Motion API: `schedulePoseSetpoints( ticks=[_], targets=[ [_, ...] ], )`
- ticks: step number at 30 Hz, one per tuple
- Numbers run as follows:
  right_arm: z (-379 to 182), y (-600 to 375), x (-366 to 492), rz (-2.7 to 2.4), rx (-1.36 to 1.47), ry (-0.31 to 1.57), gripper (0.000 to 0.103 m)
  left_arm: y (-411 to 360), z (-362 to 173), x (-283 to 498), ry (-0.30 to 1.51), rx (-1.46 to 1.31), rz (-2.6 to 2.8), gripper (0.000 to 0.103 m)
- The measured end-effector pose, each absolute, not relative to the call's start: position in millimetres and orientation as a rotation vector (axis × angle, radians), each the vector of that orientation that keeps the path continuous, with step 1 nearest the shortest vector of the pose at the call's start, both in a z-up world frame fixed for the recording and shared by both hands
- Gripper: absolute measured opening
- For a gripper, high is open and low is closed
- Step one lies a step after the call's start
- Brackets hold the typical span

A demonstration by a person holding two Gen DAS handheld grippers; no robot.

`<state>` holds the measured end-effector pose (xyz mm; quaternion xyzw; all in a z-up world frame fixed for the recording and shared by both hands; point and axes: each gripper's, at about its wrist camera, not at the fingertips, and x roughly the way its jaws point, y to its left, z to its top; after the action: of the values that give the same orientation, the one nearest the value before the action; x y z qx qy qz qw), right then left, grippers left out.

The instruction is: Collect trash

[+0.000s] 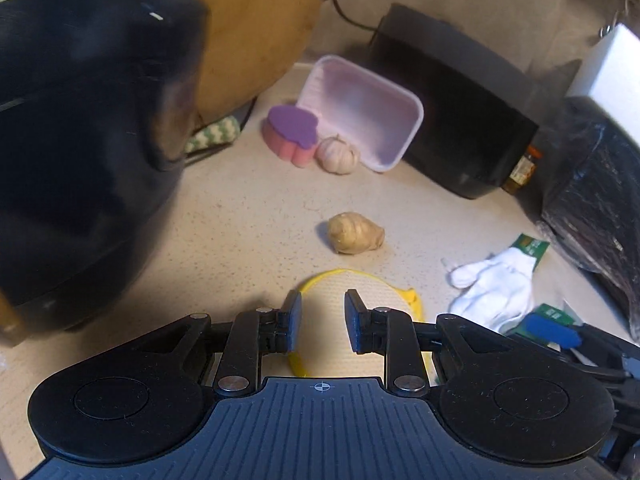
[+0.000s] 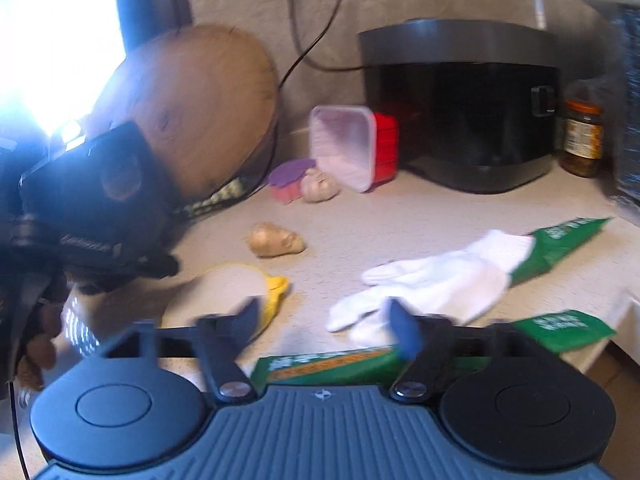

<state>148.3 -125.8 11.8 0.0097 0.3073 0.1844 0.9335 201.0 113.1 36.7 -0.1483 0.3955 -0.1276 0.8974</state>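
Left claw (image 1: 322, 322) stood apart, empty; right claw (image 2: 324, 330) apart, empty. I judged: approach flat green wrapper (image 2: 320, 366) low, pinch edge against speckled tabletop (image 2: 400, 216).

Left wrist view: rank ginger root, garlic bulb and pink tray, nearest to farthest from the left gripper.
From the left gripper:
1. Ginger root, mid-counter, just ahead.
2. Garlic bulb, farther back, beside the sponge.
3. Pink tray, tilted behind the garlic, against the black cooker.
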Motion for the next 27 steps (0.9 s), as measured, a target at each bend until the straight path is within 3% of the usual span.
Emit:
schedulePoseSetpoints(
  ticks=[6,14,21,27],
  targets=[
    [-2.3,-96.6,174.9,0.446,0.01,0.711,0.038,98.9,21.8,212.9,0.865,-0.217,-0.196,0.027],
    [-13.0,-81.2,187.8,0.504,-0.022,0.749,0.038,108.3,11.8,223.5,0.859,-0.327,-0.273,0.032],
    [-12.3,-99.0,185.6,0.53,0.0,0.75,0.038,115.5,25.6,199.1,0.87,-0.459,-0.462,0.03],
    [-7.0,-112.9,177.0,0.465,-0.01,0.707,0.038,84.6,38.5,177.1,0.874,-0.376,-0.554,0.027]
  ],
)
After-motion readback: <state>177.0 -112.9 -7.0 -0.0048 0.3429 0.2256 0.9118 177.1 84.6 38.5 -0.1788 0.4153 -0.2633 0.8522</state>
